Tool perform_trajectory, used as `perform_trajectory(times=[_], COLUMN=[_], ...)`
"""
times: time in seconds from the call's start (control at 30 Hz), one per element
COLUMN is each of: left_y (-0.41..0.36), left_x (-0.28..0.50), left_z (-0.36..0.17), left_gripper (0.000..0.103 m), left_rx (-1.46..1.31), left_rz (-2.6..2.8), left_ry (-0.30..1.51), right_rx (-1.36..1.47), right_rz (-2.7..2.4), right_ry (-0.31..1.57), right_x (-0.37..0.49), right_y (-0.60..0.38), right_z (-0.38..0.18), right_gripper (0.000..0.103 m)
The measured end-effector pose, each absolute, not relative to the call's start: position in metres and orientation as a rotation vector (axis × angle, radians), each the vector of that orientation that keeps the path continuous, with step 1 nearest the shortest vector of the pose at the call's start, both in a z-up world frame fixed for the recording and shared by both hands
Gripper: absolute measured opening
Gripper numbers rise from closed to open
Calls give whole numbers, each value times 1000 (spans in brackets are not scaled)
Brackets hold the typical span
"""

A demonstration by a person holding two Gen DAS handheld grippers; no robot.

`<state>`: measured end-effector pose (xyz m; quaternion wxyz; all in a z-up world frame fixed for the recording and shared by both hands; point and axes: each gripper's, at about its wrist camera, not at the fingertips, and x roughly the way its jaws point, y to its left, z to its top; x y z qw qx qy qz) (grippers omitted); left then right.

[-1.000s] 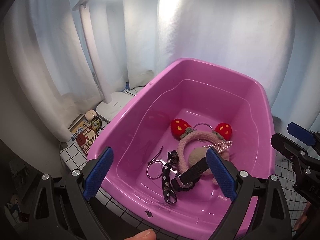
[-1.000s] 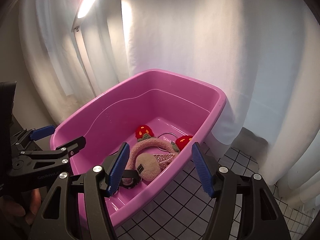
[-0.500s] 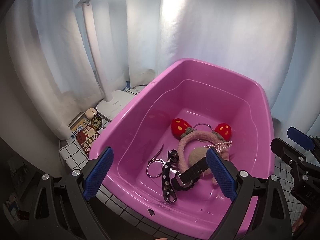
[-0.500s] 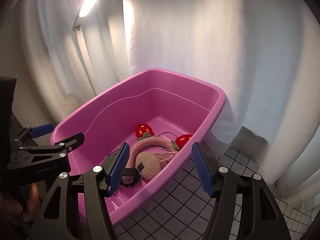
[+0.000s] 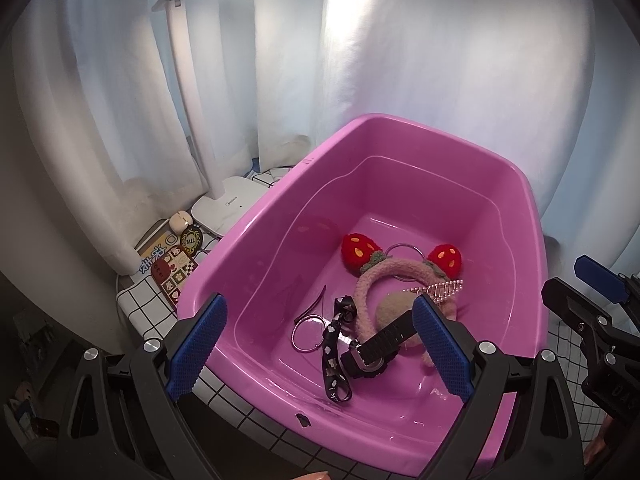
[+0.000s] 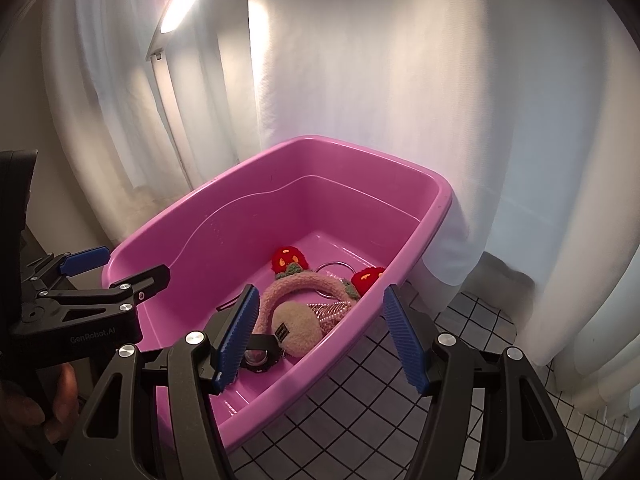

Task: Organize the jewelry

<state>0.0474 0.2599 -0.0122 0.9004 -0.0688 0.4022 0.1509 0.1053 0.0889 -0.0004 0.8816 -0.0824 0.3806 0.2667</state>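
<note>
Both my tongs hang wide apart and hold nothing: the left tongs (image 5: 318, 346) over the near rim of the glossy pink plastic tub (image 5: 256, 240), the right tongs (image 6: 322, 338) at its near right corner. Everything I can see lies together ahead of me on the tub floor: the fuzzy pink strawberry-eared headband (image 5: 394, 276), pearl hair comb (image 5: 434, 290), black wristwatch (image 5: 374, 354), patterned black strap (image 5: 334, 354) and silver ring bangle (image 5: 308, 334). I'd say the gathering looks done; no loose pieces show on the checked-tile bench (image 6: 400, 380).

A white grid-patterned tabletop (image 6: 404, 396) carries the pink tub (image 5: 256, 236) and lamp base (image 5: 230, 206).
</note>
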Motion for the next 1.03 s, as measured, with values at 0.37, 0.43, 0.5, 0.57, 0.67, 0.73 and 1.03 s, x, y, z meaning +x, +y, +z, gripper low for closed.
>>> perform_trajectory(times=[0.37, 0.43, 0.5, 0.57, 0.67, 0.73, 1.03], left_y=[259, 259, 259, 261, 261, 260, 260], left_x=[48, 48, 48, 47, 45, 45, 45], left_z=[-12, -12, -13, -14, -13, -13, -13], left_gripper=[92, 92, 92, 92, 92, 92, 92], left_rx=[-141, -140, -144, -150, -146, -138, -152], left_rz=[318, 318, 315, 316, 316, 312, 319], left_ry=[835, 835, 837, 836, 822, 821, 838], right_rx=[-170, -170, -171, -172, -173, -171, -175], right_rz=[559, 560, 562, 563, 564, 563, 562], right_ry=[796, 798, 799, 799, 800, 802, 803], right_x=[103, 104, 104, 104, 104, 103, 101], right_y=[88, 89, 89, 89, 89, 89, 88], right_z=[-2, -3, -3, -3, -3, -4, -5], right_gripper=[62, 62, 62, 62, 62, 62, 62])
